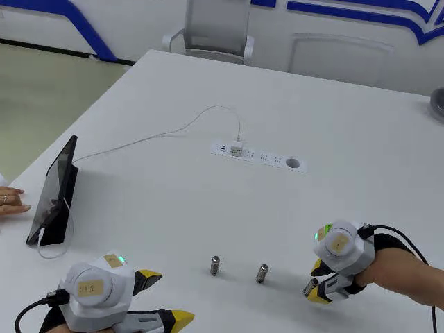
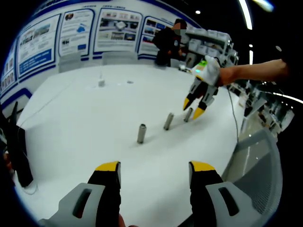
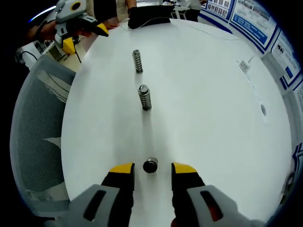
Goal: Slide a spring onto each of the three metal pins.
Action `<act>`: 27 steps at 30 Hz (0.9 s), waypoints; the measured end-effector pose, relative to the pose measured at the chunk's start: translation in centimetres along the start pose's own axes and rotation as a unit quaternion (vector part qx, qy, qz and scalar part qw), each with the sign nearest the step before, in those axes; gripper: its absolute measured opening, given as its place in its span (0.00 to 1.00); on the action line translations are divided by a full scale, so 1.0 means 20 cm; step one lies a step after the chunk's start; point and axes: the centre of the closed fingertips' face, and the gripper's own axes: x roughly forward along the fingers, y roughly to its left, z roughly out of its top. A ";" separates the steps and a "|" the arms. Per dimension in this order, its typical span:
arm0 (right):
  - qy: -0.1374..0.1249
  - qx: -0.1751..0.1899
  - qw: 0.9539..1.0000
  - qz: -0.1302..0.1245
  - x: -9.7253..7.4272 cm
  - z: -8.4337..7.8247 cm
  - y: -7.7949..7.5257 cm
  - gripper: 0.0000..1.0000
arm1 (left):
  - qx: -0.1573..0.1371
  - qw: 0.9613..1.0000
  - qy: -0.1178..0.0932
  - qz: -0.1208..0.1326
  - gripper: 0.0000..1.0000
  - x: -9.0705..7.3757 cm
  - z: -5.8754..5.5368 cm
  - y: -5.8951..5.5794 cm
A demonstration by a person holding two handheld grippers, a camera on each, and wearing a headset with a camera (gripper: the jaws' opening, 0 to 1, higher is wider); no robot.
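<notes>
Three pins (image 3: pixel 144 97) upright in a row, nearest between parted right tongs (image 3: pixel 153 168).

Nothing here that we can read.
We see blue-and-white printed wall posters (image 2: pixel 75 33) from ten to twelve o'clock in the left gripper view, their print too small to make out. In the head view, a tan square sticker (image 1: pixel 90 287) on the left gripper (image 1: pixel 166 298) at seven o'clock and a second tan sticker (image 1: pixel 339 242) on the right gripper (image 1: pixel 313 281) at four o'clock carry only faint, illegible marks.
</notes>
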 end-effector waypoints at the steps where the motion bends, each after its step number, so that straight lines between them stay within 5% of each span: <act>1: -0.005 0.008 1.000 -0.003 -0.01 0.00 0.00 0.34 | 0.000 1.000 0.000 0.000 0.59 0.00 0.00 0.00; 7: -0.070 0.092 0.993 -0.031 -0.06 0.01 -0.01 0.46 | 0.001 1.000 -0.002 -0.004 0.60 0.02 0.01 -0.01; 15: -0.153 0.197 0.967 -0.044 -0.12 0.02 0.01 0.52 | 0.003 1.000 -0.005 -0.008 0.61 0.03 0.04 -0.02; 27: -0.210 0.258 0.941 -0.067 -0.16 0.03 0.07 0.60 | 0.003 1.000 -0.008 -0.007 0.62 0.05 0.07 -0.01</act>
